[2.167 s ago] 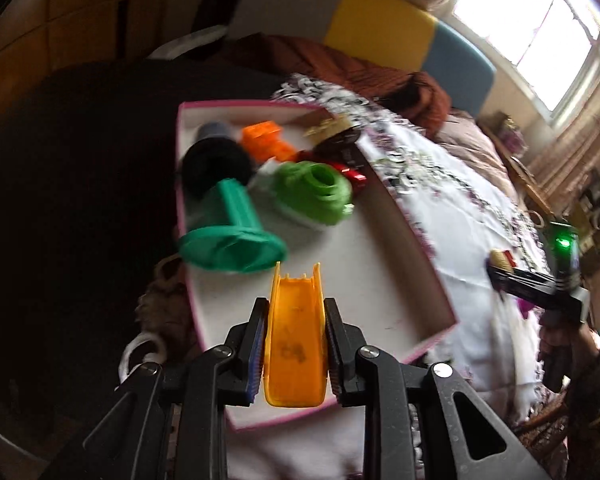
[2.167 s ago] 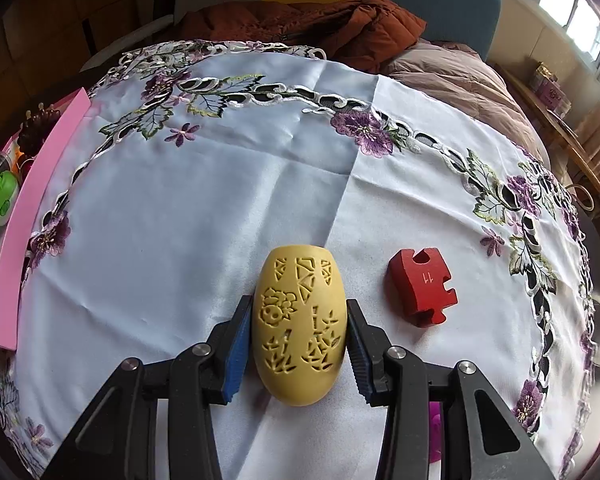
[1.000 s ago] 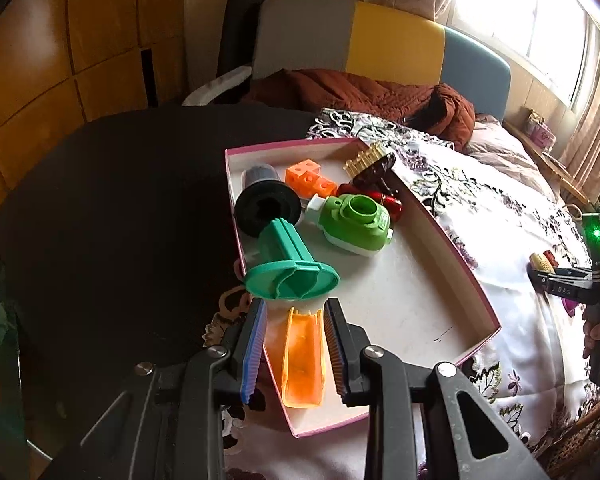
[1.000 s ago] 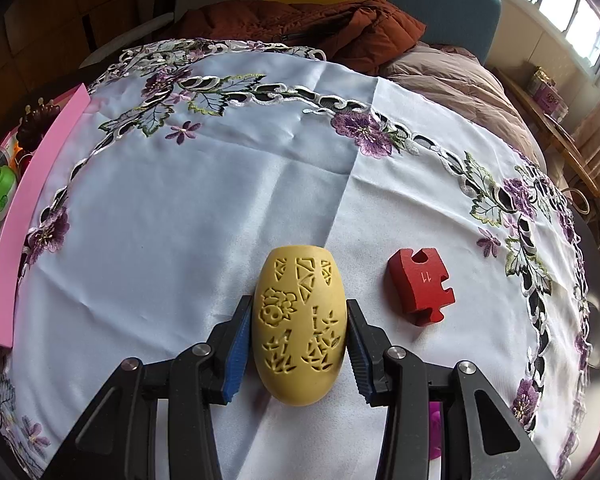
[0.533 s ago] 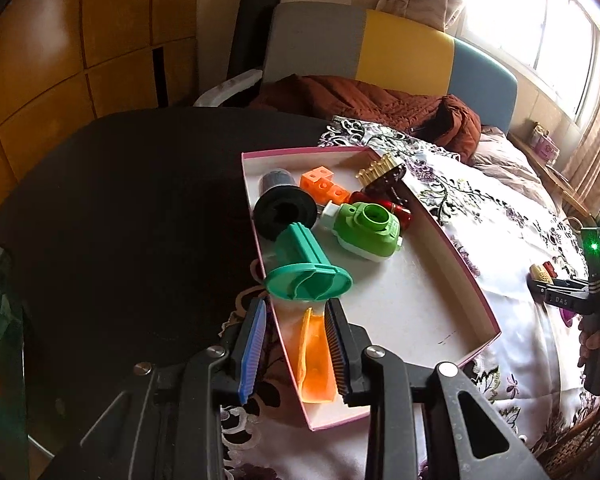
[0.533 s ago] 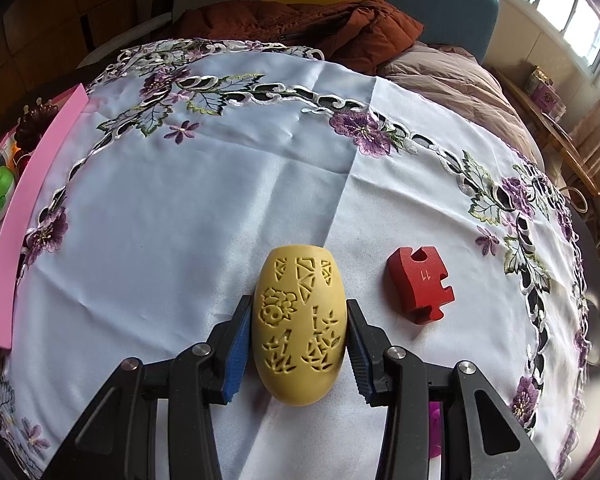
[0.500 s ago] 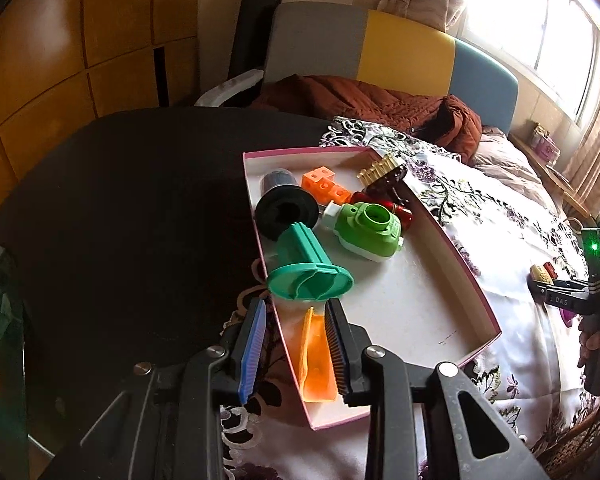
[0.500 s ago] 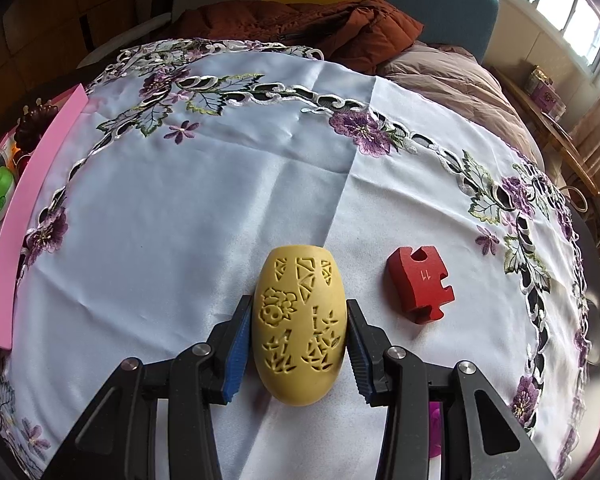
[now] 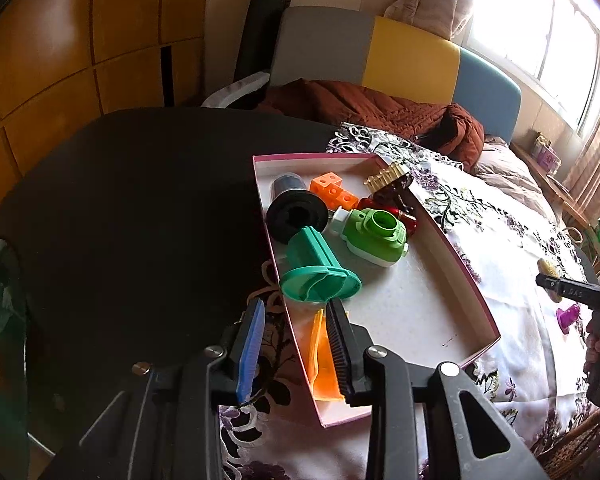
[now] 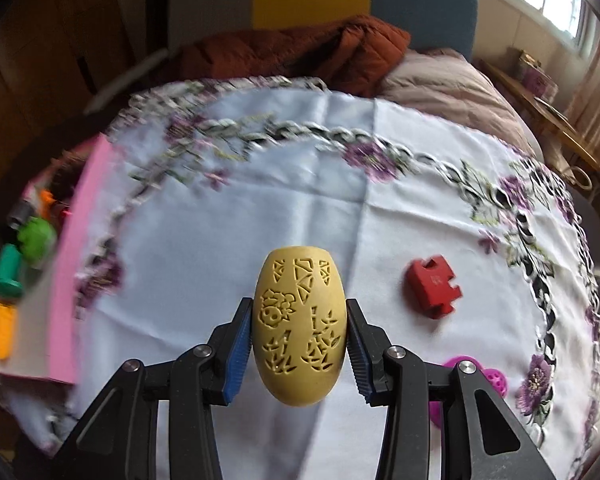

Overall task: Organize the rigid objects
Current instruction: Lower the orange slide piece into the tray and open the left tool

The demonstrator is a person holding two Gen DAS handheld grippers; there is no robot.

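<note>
Left wrist view: the left gripper (image 9: 296,334) stands wide, having let go of the orange chute (image 9: 321,356), which lies in the pink box (image 9: 474,300) under its right finger. Right wrist view: the right gripper (image 10: 299,338) clamps the yellow egg (image 10: 299,326), now lifted; a red block (image 10: 432,290), its number blurred, lies ahead-right.

**Two wrist cameras, one table**

The left wrist camera looks down from close above the near corner of the pink tray (image 9: 476,300), facing the window. The right one sits low over the embroidered tablecloth (image 10: 300,168), catching the same tray (image 10: 66,280) at its left edge.
</note>
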